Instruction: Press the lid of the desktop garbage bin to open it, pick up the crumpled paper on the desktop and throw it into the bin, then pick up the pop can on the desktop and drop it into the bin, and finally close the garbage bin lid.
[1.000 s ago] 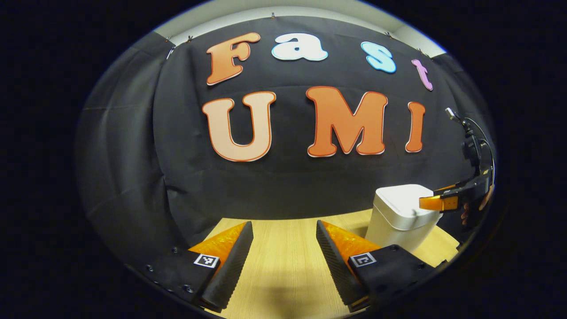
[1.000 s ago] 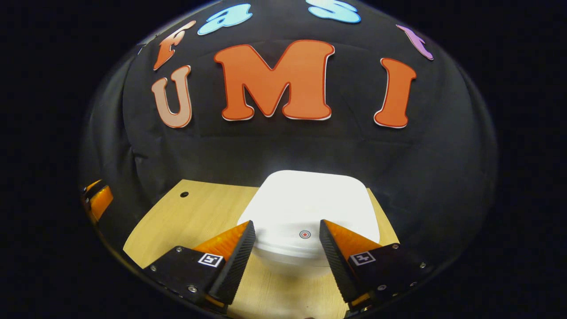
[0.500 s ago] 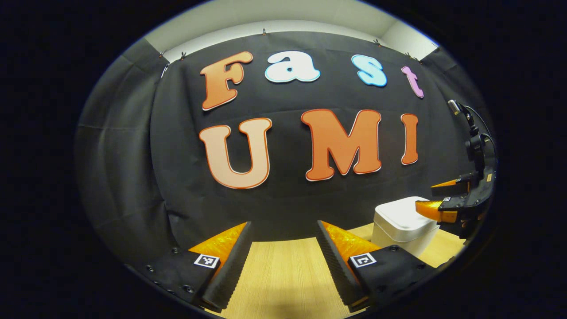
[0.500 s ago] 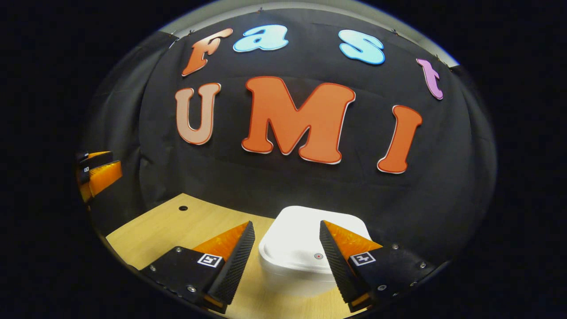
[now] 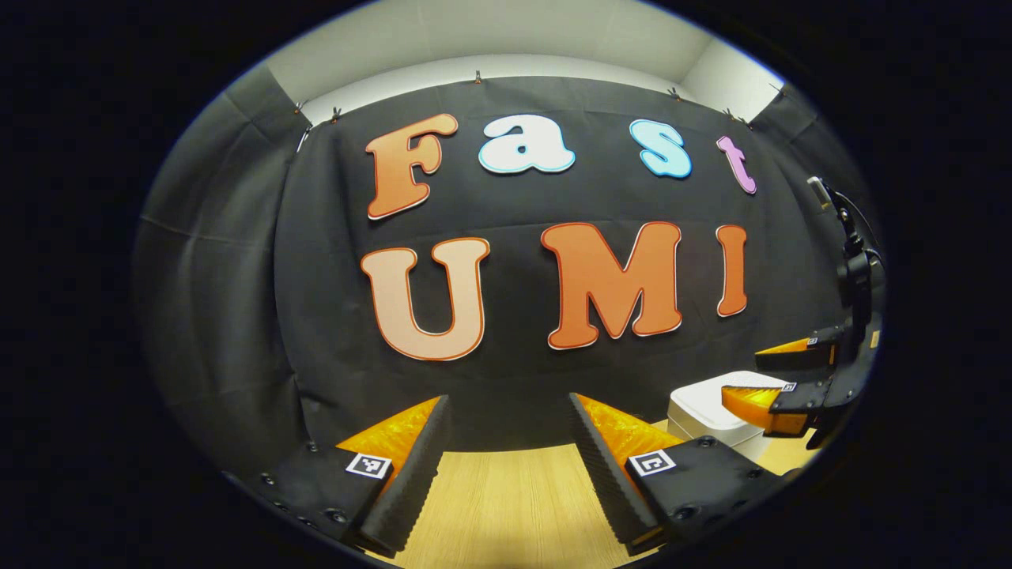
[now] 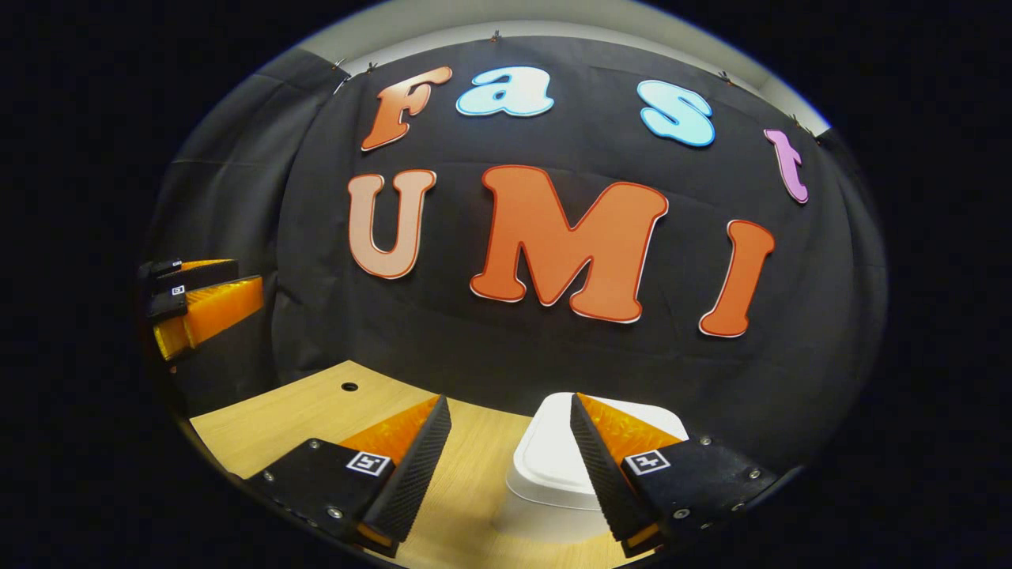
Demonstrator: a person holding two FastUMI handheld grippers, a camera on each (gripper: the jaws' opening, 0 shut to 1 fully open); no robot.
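Observation:
The white desktop bin [image 6: 557, 462] stands on the wooden table with its lid down, low in the right gripper view and partly behind my right finger. My right gripper [image 6: 510, 398] hovers above and short of the lid, open, with nothing between its fingers. In the left gripper view the same bin [image 5: 700, 411] sits at the lower right, and the right gripper [image 5: 743, 373] hangs over its near edge without touching it. My left gripper [image 5: 507, 398] is open and empty over bare table, well left of the bin.
The wooden table [image 6: 300, 415] runs back to the black cloth wall and has a small round hole [image 6: 349, 387] near its far left. The left gripper [image 6: 247, 276] floats at the far left of the right gripper view, above the table.
Both grippers have lifted and tilted up, so the table and bin sank lower in both views. The right gripper rose away from the bin lid, which stays down.

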